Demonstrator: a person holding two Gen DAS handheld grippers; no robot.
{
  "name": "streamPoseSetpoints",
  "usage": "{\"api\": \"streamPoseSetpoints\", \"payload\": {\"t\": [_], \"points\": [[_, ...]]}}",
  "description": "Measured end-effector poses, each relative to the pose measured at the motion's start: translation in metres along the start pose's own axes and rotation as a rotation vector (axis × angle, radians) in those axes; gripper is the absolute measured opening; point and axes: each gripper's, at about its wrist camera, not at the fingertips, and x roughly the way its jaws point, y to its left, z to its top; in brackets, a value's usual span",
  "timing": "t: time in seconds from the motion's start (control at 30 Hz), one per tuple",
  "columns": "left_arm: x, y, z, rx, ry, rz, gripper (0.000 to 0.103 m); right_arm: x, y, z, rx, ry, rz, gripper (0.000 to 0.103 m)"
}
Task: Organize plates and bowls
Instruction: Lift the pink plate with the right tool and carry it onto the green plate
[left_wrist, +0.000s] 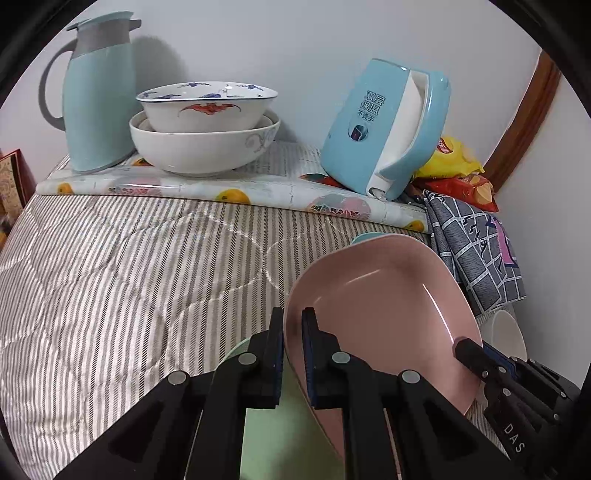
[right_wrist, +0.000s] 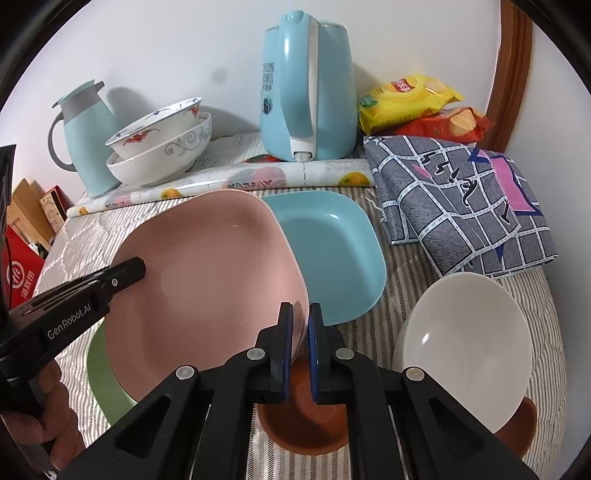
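Note:
A pink square plate (right_wrist: 207, 273) is held by both grippers, lifted and tilted over a green plate (right_wrist: 107, 384). My left gripper (left_wrist: 293, 332) is shut on the pink plate's (left_wrist: 384, 310) left rim. My right gripper (right_wrist: 301, 325) is shut on its right rim. The green plate (left_wrist: 280, 435) lies under it. A blue square plate (right_wrist: 332, 254) lies just behind. A white bowl (right_wrist: 465, 358) leans on a brown bowl at the right, and another brown bowl (right_wrist: 306, 424) sits under my right gripper. Two stacked white bowls (left_wrist: 205, 129) stand at the back.
A light blue thermos jug (left_wrist: 96, 92) and a blue kettle (right_wrist: 306, 92) stand at the back on a fruit-print mat (left_wrist: 229, 188). Snack bags (right_wrist: 417, 103) and a folded checked cloth (right_wrist: 465, 199) lie at the right. The table has a striped cloth (left_wrist: 129, 266).

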Motion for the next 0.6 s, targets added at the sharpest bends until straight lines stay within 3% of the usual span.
{"api": "streamPoseSetpoints", "payload": {"t": [0.6], "points": [[-0.039, 0.019, -0.024, -0.047, -0.020, 0.030, 0.010, -0.029, 0.018, -0.018, -0.019, -0.034, 0.063, 0.006]]}}
